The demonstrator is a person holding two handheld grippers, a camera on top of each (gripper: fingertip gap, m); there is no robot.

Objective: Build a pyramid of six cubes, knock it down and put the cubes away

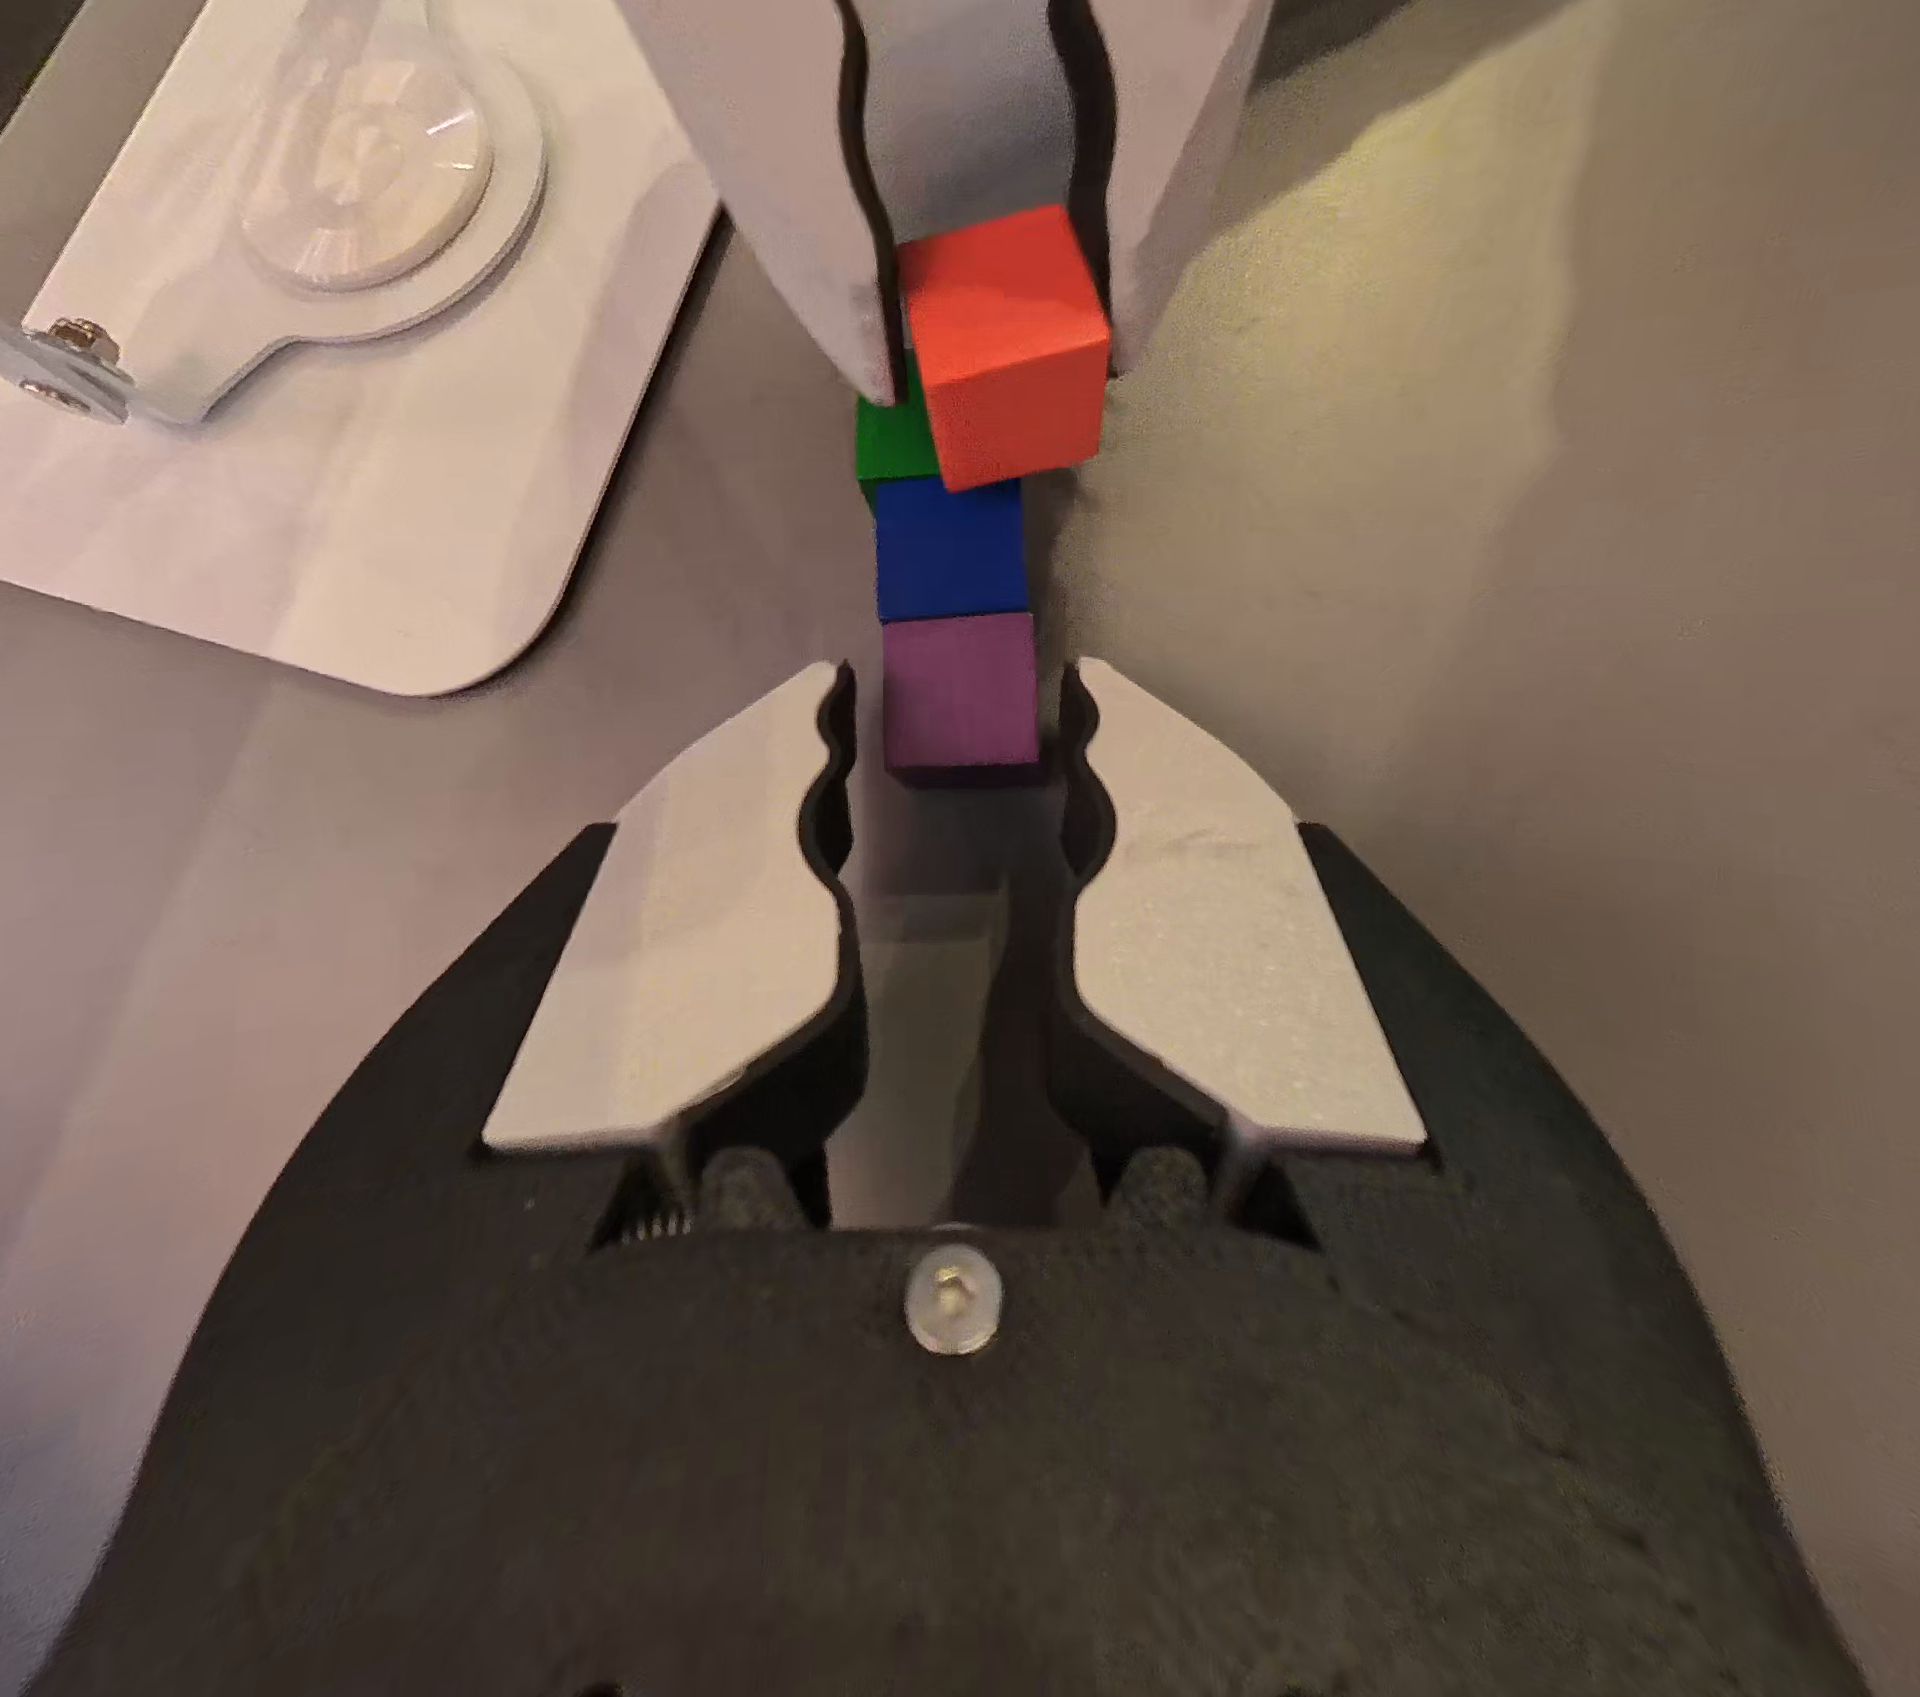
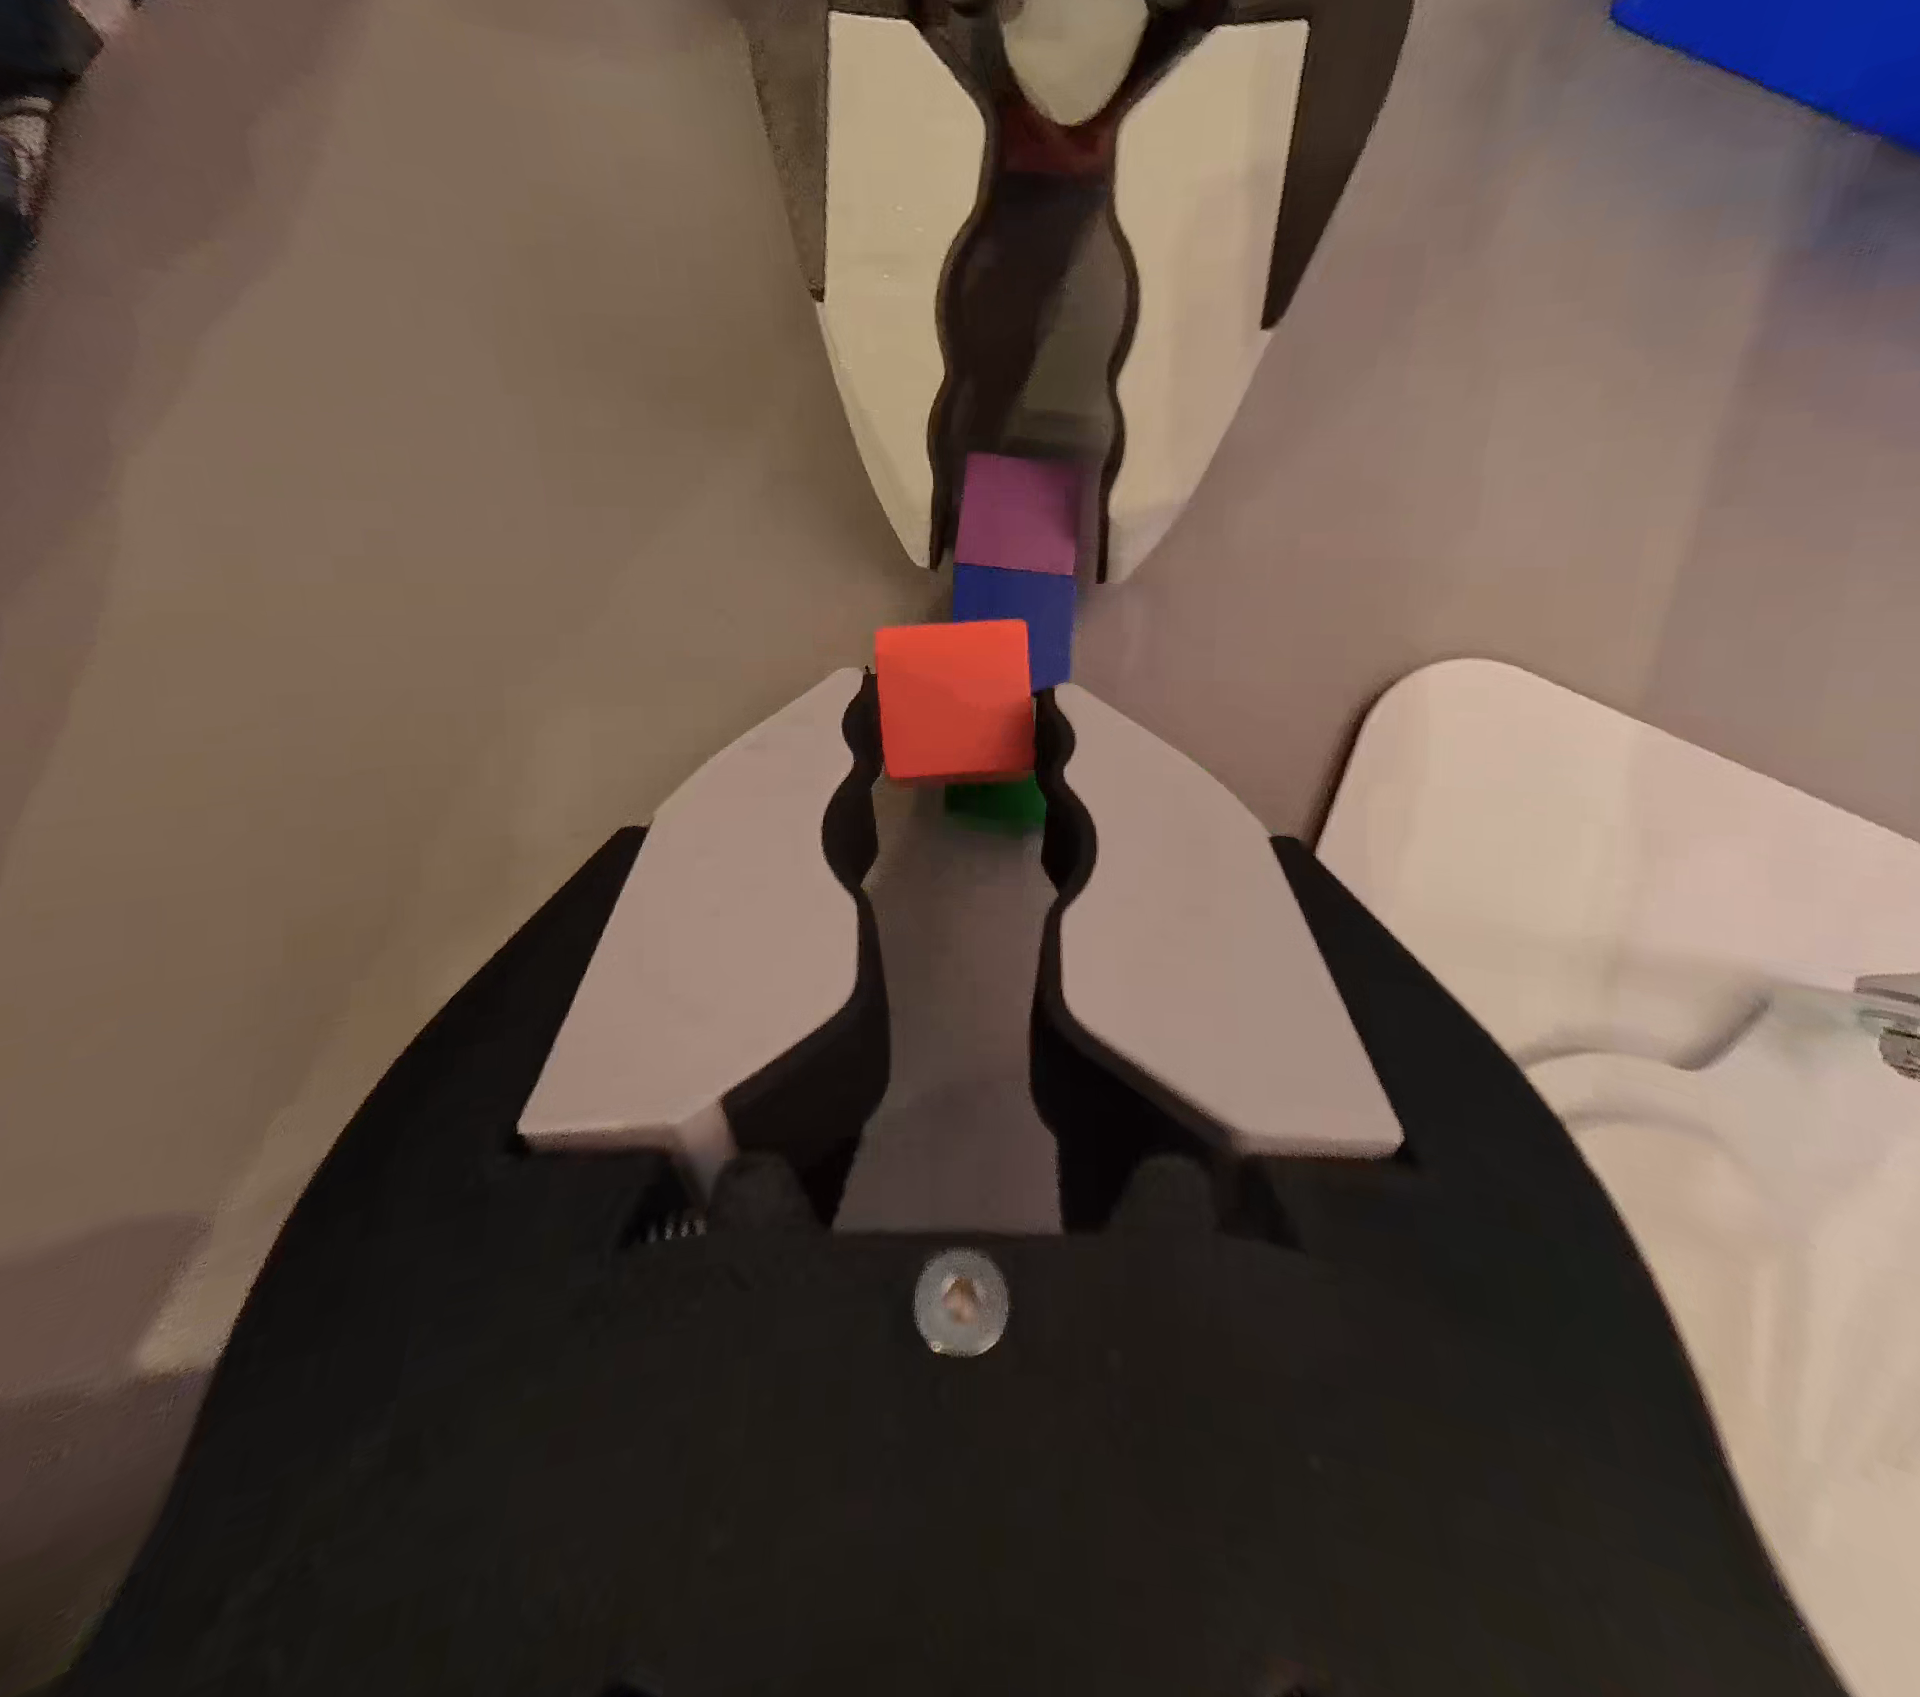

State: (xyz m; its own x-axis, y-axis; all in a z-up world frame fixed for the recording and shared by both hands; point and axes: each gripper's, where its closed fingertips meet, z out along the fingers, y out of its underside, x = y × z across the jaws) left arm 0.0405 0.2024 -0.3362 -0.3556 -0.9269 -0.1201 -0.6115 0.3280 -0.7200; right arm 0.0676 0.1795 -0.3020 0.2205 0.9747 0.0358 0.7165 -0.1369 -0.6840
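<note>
The two grippers are facing each other low over the grey bench [image 1: 312,816], tips nearly meeting. The right gripper [image 2: 951,712] is holding its jaws clamped on a tilted red cube [image 2: 954,700], lifted above a green cube [image 2: 995,804]. The left gripper [image 1: 956,712] is standing with jaws apart around a purple cube [image 1: 958,691], a gap showing on each side. Purple, blue cube [image 1: 950,548] and green are sitting in a touching row on the bench.
</note>
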